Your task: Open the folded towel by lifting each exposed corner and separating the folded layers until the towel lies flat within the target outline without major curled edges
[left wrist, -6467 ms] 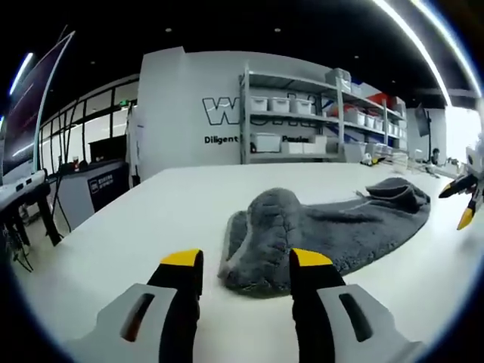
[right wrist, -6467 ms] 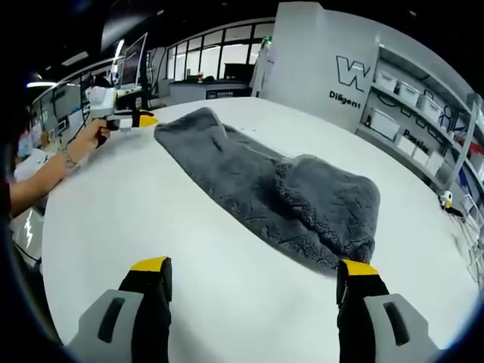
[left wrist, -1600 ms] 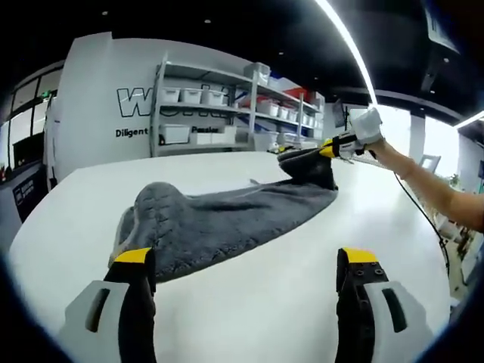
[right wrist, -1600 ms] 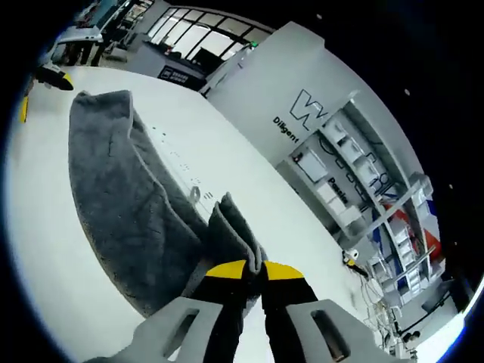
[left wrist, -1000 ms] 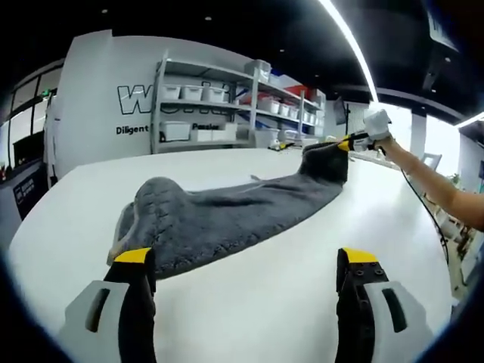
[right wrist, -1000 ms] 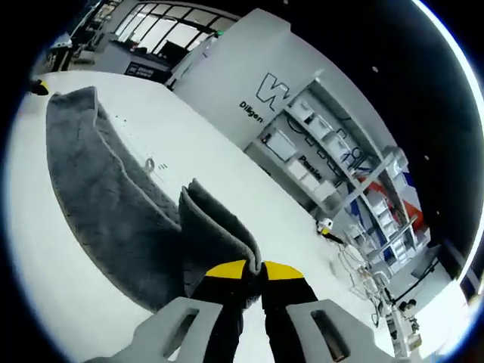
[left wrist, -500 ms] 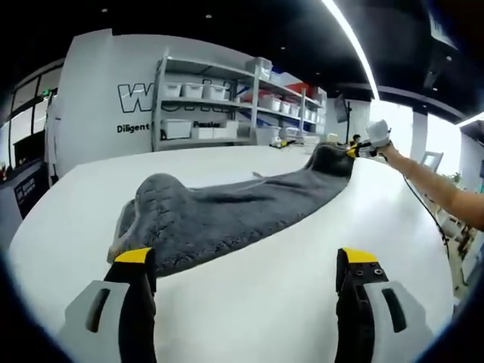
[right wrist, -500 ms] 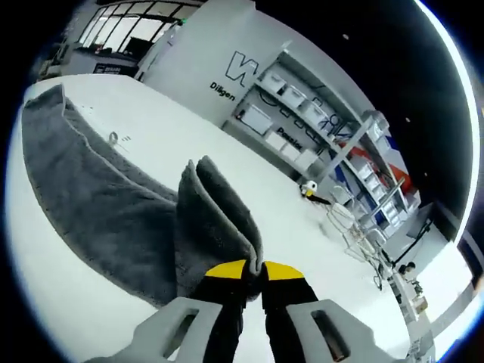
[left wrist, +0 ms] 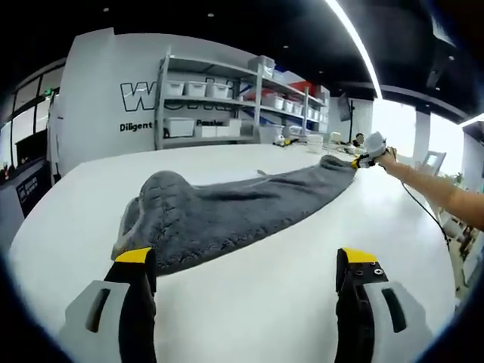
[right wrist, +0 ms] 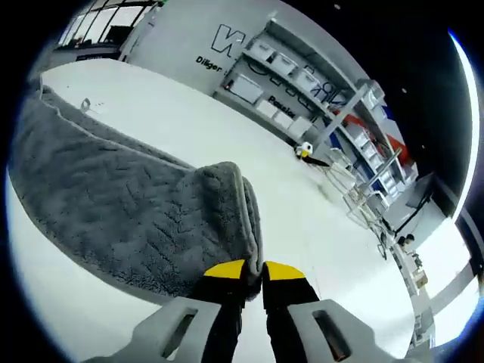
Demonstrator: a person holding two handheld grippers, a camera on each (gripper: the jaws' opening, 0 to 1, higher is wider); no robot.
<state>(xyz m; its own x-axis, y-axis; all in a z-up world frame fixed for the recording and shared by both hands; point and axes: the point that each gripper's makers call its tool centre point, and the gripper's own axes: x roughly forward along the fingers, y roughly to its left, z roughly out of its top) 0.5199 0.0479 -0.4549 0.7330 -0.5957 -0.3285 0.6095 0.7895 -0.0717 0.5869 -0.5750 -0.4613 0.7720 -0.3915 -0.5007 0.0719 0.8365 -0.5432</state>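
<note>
Right gripper (right wrist: 252, 271) clamped on towel (right wrist: 128, 215) corner, held low at far end of table (left wrist: 249, 302) to draw the fold out along its length. Left gripper (left wrist: 246, 265) spread wide, grasping nothing, waiting short of the near bunched end (left wrist: 155, 200), probably next to be opened. Towel stretched long across table, one layer apparently doubled at pinched corner.

Left yellow-tipped grey two-jaw gripper (left wrist: 246, 261): jaws spread wide, level, low at the near side, gripping nothing. Right yellow-tipped grey gripper (right wrist: 253, 270): jaws pressed together, pinching a fold of grey fabric; seen far right on an outstretched bare forearm (left wrist: 431, 189).
</note>
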